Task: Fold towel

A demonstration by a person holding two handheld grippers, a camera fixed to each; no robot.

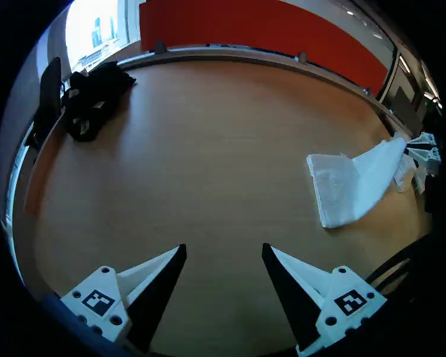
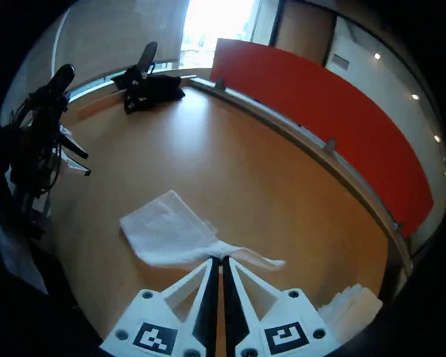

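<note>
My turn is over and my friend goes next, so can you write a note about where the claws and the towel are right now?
The left claw is open, holds nothing and hovers over the wooden table.
The right claw is shut on one edge of the white towel and holds it raised. The rest lies flat on the table.
Done: edge gripped.
Left: finish the fold, probably by carrying that edge across and laying it down.
</note>
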